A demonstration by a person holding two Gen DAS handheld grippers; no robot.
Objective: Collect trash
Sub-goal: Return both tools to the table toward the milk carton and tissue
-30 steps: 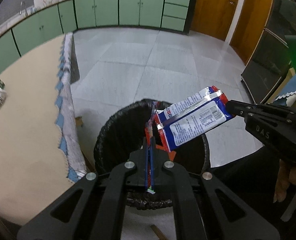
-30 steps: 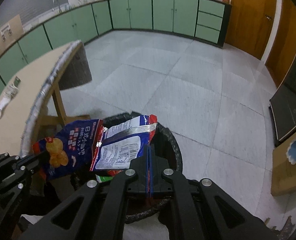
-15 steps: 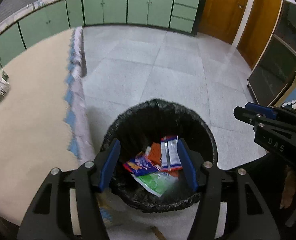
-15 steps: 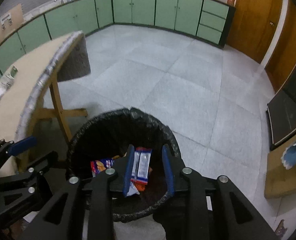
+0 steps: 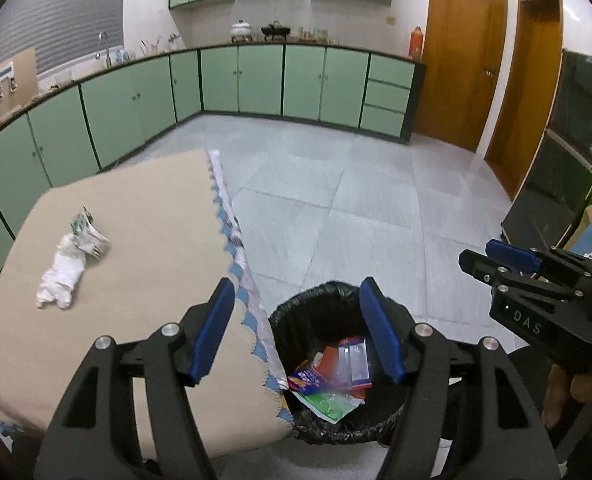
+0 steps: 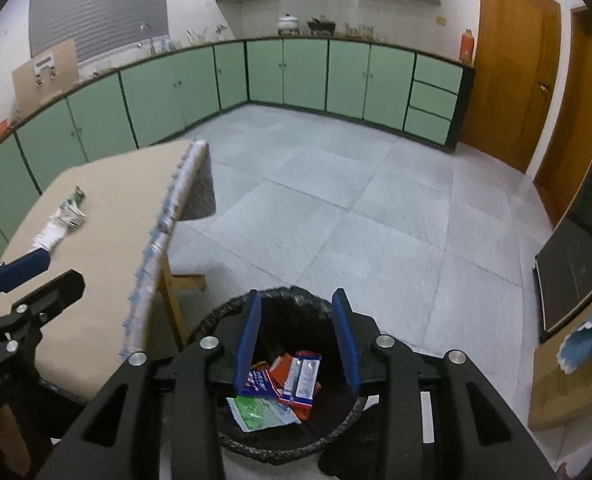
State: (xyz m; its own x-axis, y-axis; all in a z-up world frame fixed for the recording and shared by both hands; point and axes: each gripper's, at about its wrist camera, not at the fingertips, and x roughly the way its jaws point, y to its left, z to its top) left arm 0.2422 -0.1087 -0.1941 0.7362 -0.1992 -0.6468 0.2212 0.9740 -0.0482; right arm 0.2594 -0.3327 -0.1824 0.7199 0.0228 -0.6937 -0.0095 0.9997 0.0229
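Left wrist view
Your left tongs: jaws apart and opening, nothing between the pads.
Your right tongs: off to the right of your left pair, jaws parted, empty.
Done: wrappers lie in the bin, just below and beyond your left tips.
Left: a white wad and a crumpled packet on the table, well ahead and to the left of your left tongs.
Wad axis: long line runs from near-left to far-right, its far end touching the packet.

Right wrist view
Your right tongs: jaws parted less wide and opening, nothing gripped; the bin sits right under them.
Your left tongs: at your far left, over the table edge.
Done: wrappers piled at the bin's bottom, the long ones pointing away from you.
Left: wad and packet, far off to the left, beyond your left tongs.
Judgement: mostly done; one trip left.
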